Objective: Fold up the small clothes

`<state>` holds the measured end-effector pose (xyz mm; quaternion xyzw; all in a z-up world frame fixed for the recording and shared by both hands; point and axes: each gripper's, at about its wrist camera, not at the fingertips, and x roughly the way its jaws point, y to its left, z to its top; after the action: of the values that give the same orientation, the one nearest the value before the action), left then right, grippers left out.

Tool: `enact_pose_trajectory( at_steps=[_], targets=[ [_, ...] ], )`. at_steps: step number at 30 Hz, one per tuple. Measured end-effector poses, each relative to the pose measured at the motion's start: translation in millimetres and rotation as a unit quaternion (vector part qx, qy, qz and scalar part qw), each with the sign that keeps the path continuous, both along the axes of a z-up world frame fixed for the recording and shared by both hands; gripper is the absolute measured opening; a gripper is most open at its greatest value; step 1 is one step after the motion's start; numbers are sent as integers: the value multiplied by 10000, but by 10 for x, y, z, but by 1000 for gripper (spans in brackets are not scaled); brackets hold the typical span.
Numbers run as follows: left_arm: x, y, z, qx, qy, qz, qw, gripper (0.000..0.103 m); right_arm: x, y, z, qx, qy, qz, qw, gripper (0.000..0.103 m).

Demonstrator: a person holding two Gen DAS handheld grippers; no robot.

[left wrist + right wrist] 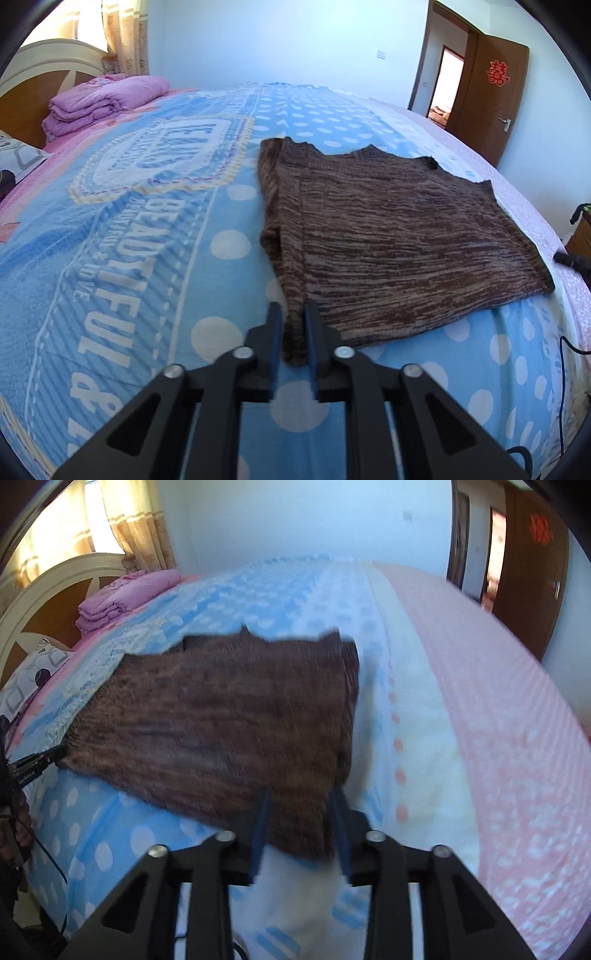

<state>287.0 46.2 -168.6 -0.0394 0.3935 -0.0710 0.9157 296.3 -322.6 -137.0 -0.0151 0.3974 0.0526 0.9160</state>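
Blue spotted bedding (pixel 229 243) covers the big bed, and the brown knit top (pixel 388 236) lies flat on it, near the front edge. It already looks folded along its left side. The left gripper (pixel 292 317) is at the near left corner of the top, with the cloth between its jaws. The jaws are close together, but I cannot tell if they are pinching the cloth. The right gripper (pixel 301 805) is at the near right corner, and its jaws stand apart with the cloth between them. To fold well, I think both corners should be held tight, lifted together and laid evenly onto the far edge. Only the left view is sharp, and it shows the neckline and the folded side. The right view is blurry, but it shows the pink sheet (pixel 517 738) beside the bedding. A folded pink quilt (pixel 99 103) sits by the headboard (pixel 44 70).
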Motion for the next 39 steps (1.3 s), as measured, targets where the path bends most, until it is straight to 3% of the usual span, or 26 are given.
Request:
enact_pose_trajectory(
  at_steps=[4, 8, 12, 15, 17, 18, 21, 25, 29, 31, 39],
  targets=[
    [16, 20, -21, 66, 1, 150, 9999, 32, 329, 371, 254, -85, -368, 314, 9988, 47],
    [-11, 107, -87, -167, -64, 332, 9993, 40, 852, 951, 317, 384, -480, 1009, 9930, 47],
    [-84, 88, -104, -172, -269, 273, 9991, 48, 1291, 1443, 185, 888, -526, 1519, 9830, 47],
    [-91, 50, -110, -124, -329, 174, 9992, 59, 1624, 1745, -143, 742, -180, 1640, 9835, 47],
    [-95, 17, -119, -39, -366, 131, 9992, 64, 1820, 1813, -476, 568, 558, 1516, 9852, 47],
    [-93, 8, -121, -37, -371, 104, 9993, 65, 1795, 1797, -482, 715, 322, 1534, 9850, 47],
    [-96, 41, -120, -176, -397, 70, 9990, 68, 1702, 1757, -398, 878, 326, 1434, 9852, 47],
    [-122, 129, -113, -399, -451, 254, 9979, 68, 1281, 1655, -187, 852, -37, 1346, 9872, 53],
    [-116, 185, -117, -380, -406, 570, 9968, 69, 971, 1659, -472, 307, 385, 1442, 9883, 57],
    [-103, 178, -111, -319, -352, 574, 9972, 69, 857, 1731, -526, -259, 63, 1647, 9860, 59],
    [-179, 408, -4, -137, -242, 705, 9971, 88, 646, 1857, -438, -527, 10, 1650, 9849, 63]
  ],
)
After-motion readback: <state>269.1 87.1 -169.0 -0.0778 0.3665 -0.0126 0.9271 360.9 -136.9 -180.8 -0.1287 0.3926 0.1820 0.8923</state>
